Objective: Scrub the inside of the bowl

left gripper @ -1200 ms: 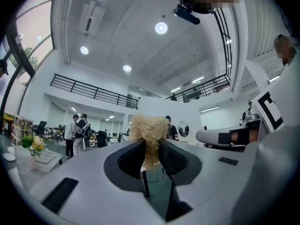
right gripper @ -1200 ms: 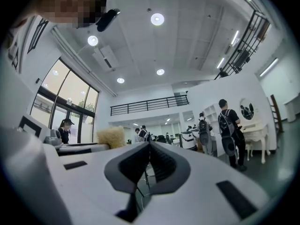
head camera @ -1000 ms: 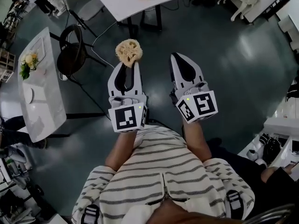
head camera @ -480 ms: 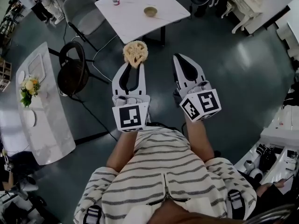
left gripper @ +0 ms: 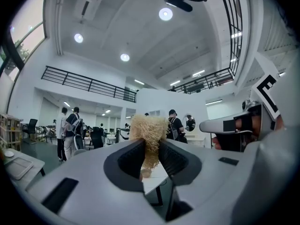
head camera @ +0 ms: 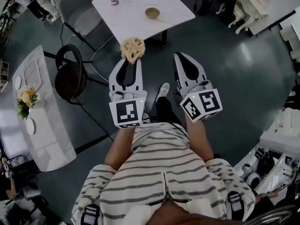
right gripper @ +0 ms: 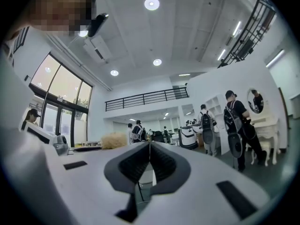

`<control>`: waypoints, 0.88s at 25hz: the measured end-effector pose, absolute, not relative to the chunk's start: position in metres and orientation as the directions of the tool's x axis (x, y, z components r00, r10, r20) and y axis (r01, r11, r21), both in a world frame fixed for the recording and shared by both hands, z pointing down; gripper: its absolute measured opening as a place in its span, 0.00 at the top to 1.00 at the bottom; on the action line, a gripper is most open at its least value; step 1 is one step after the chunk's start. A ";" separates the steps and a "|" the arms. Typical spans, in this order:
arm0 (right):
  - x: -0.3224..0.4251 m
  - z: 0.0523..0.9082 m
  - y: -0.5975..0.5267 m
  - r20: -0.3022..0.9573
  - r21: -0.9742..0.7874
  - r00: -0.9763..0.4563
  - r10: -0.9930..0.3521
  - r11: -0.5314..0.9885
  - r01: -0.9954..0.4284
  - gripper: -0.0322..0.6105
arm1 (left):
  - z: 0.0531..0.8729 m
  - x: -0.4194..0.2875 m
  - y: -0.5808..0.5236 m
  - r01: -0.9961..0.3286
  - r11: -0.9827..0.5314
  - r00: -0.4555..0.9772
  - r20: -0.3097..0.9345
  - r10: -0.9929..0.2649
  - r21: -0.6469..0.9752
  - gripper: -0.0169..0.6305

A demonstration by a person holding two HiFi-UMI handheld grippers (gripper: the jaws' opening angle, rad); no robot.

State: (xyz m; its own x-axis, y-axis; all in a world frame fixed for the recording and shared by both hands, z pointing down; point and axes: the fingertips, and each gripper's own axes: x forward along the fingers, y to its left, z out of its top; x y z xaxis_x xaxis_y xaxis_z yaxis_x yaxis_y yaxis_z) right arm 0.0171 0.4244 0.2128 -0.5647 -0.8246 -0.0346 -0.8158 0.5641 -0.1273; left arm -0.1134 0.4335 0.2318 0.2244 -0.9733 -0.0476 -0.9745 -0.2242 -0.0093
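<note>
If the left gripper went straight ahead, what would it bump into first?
Probably the white table ahead, where the bowl sits; it might pass just above, height is unclear.

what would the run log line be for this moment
stage: pre-scrub | left tool: shut on loofah | right tool: shut, empty | bowl: on white table ahead, not yet reached

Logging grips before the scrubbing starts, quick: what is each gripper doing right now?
Left gripper: closed on the loofah sponge.
Right gripper: closed, nothing between its fingers.
</note>
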 end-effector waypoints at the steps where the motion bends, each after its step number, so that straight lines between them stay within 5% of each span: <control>1: 0.021 0.215 0.411 -0.036 -0.131 -0.565 -0.825 0.564 -0.815 0.93 | 0.233 -0.110 0.422 -0.975 -0.221 0.222 -0.044 -0.974 -0.017 0.84; 22: 0.066 0.255 -0.022 -0.010 -0.181 -0.695 -0.719 0.685 -0.706 0.93 | 0.257 -0.045 0.012 -0.998 -0.061 0.061 -0.003 -0.998 -0.014 0.84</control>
State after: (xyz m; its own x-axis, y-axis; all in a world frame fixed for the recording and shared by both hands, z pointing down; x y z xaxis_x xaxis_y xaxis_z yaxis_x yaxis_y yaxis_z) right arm 0.0660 -0.0215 0.2546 -0.6950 -0.7189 -0.0101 -0.7057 0.6849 -0.1812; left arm -0.0448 0.0123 0.2566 0.0612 -0.9981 -0.0031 -0.9980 -0.0611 -0.0144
